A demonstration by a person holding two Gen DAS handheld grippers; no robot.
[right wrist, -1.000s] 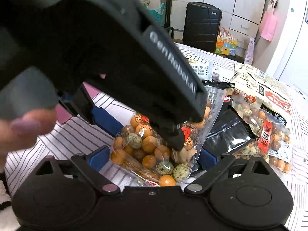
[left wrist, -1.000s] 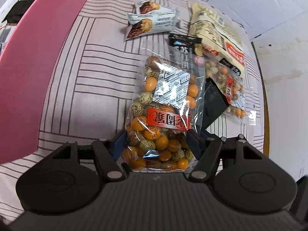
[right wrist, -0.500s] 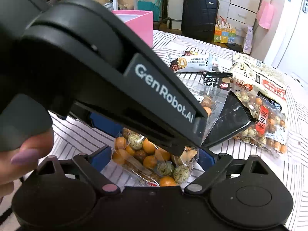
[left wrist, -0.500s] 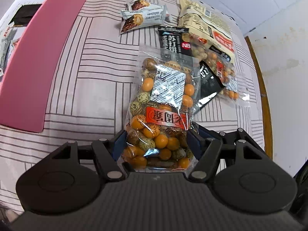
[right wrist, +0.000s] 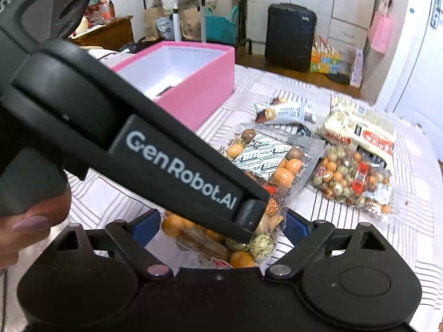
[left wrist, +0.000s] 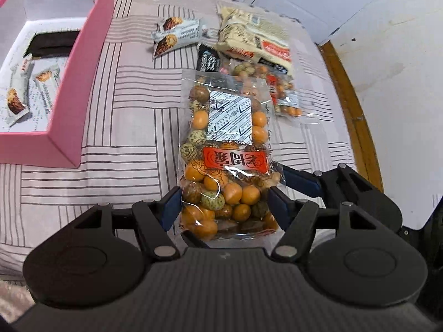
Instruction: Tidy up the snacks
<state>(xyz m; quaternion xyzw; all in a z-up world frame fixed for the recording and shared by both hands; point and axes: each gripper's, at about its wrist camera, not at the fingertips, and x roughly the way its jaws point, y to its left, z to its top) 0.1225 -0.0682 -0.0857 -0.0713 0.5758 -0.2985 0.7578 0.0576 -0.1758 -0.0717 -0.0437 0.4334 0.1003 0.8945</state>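
Observation:
A clear bag of orange and green coated peanuts [left wrist: 224,149] hangs above the striped cloth, and my left gripper [left wrist: 224,204] is shut on its lower part. In the right wrist view the same bag [right wrist: 277,160] runs away from me under the left gripper's black finger [right wrist: 180,166], which presses on it. The bag's bottom end lies between the wide-set fingers of my right gripper [right wrist: 221,222]; I see no squeeze from its blue pads [right wrist: 295,225]. One right finger [left wrist: 301,184] shows just right of the bag.
A pink box [left wrist: 83,83] stands to the left, holding wafer bars [left wrist: 16,102] and a dark packet [left wrist: 52,45]. Beyond the bag lie two wafer bars [left wrist: 177,33], a cream bag [left wrist: 254,38], a black packet [left wrist: 209,61] and a second peanut bag [left wrist: 277,88]. The table's wooden edge [left wrist: 357,127] runs along the right.
Both grippers have risen with the peanut bag, which now hangs clear of the snack pile. The left view has swung so the inside of the pink box shows.

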